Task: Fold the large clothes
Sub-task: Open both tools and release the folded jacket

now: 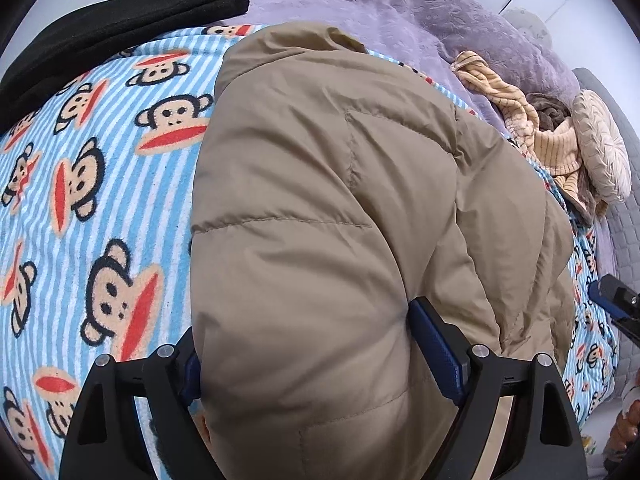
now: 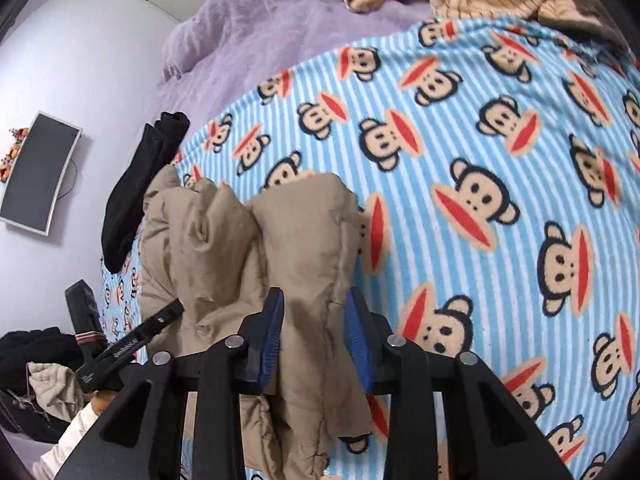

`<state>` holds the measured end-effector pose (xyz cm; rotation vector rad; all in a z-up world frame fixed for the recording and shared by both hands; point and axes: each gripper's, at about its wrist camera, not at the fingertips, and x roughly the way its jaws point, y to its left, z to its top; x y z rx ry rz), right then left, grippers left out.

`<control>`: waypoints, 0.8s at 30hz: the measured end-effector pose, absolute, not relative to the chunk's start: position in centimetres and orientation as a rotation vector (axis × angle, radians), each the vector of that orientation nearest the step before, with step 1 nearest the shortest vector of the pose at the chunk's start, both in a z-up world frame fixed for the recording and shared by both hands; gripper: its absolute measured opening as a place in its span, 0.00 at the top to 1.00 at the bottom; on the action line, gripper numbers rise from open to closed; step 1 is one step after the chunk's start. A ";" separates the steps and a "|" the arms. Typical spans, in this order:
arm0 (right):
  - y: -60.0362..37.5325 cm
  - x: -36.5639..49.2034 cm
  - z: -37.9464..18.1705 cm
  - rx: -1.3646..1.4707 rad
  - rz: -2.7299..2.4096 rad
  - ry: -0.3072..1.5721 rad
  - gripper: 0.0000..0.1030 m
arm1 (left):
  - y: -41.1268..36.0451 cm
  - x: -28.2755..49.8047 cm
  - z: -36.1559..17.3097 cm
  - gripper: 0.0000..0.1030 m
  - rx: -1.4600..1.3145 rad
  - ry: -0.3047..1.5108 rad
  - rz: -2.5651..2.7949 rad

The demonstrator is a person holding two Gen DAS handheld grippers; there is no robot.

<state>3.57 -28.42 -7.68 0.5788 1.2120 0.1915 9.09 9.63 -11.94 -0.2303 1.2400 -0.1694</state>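
- While both views look down on a bed, a tan puffer jacket [image 1: 332,208] lies bunched on a blue striped monkey-print blanket [image 1: 100,184].
- Left gripper [image 1: 308,344]: jaws spread wide, straddling a thick padded fold of the jacket; whether the blue pads press it I cannot tell.
- Right gripper [image 2: 314,332]: jaws narrowed onto a raised fold of the jacket, pads clamping the fabric.
- Black garment [image 1: 120,28]: folded, at the blanket's far edge, apart from the jacket.
- Lilac bedcover [image 1: 400,8]: beneath and beyond the blanket.
- Yellow striped garment [image 1: 516,120]: crumpled on the bedcover.
- Round ribbed cushion [image 1: 600,148]: just beside the striped garment.
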 end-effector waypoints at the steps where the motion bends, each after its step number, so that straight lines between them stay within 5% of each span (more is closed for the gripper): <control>1: -27.0 5.2 -6.3 0.565 0.210 1.193 0.68 | 9.6 9.1 -12.0 0.14 -0.228 1.241 -0.169; 9: -15.6 11.4 -6.0 0.429 0.310 1.170 0.68 | 9.8 8.5 -12.2 0.11 -0.208 1.225 -0.151; 17: -17.3 12.8 -15.0 0.521 0.136 1.351 0.79 | 8.8 8.1 -12.8 0.05 -0.170 1.241 -0.139; 24: -17.0 11.6 -13.1 0.463 0.167 1.349 0.75 | 9.6 6.5 -9.1 0.06 -0.069 1.213 -0.056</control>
